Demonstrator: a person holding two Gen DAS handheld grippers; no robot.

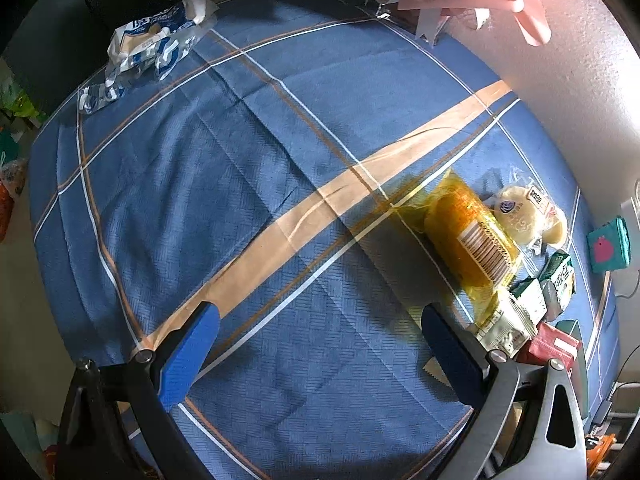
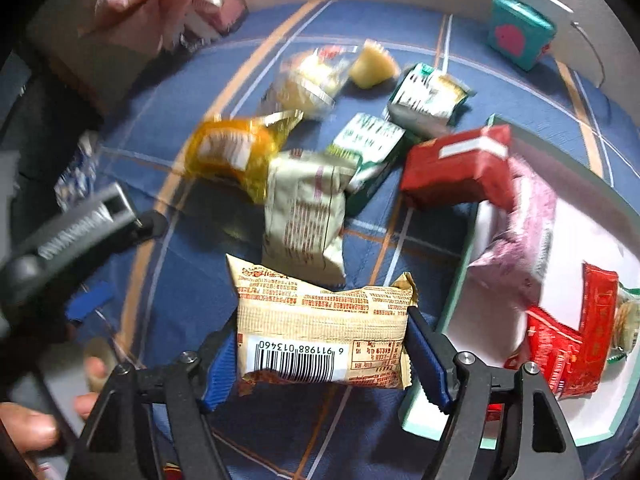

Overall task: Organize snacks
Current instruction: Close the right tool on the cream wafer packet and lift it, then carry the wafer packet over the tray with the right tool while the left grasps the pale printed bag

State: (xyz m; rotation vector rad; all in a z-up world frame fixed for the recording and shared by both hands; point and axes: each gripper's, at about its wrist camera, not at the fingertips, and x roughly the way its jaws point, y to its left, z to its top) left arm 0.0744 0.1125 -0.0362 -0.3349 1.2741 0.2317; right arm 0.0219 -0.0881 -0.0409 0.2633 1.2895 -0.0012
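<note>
My right gripper [image 2: 320, 328] is shut on a beige snack packet [image 2: 320, 344] with a barcode, its blue pads pressing on the two ends above the blue cloth. Just to the right lies a white tray with a teal rim [image 2: 456, 276], holding a pink packet [image 2: 520, 240] and a red packet [image 2: 568, 340]. Beyond lie a cream packet [image 2: 304, 216], a yellow packet [image 2: 232, 152], two green packets [image 2: 368, 148] and a red box [image 2: 460, 164]. My left gripper [image 1: 320, 312] hangs open over bare cloth, the yellow packet [image 1: 468, 232] to its right.
A blue plaid cloth [image 1: 240, 180] covers the surface. A crumpled blue-and-white wrapper [image 1: 152, 44] lies at the far left corner. A teal box [image 2: 520, 36] stands by the wall. Pale wrapped buns [image 2: 308, 76] lie at the back. A hand [image 2: 24, 432] holds the left gripper's handle.
</note>
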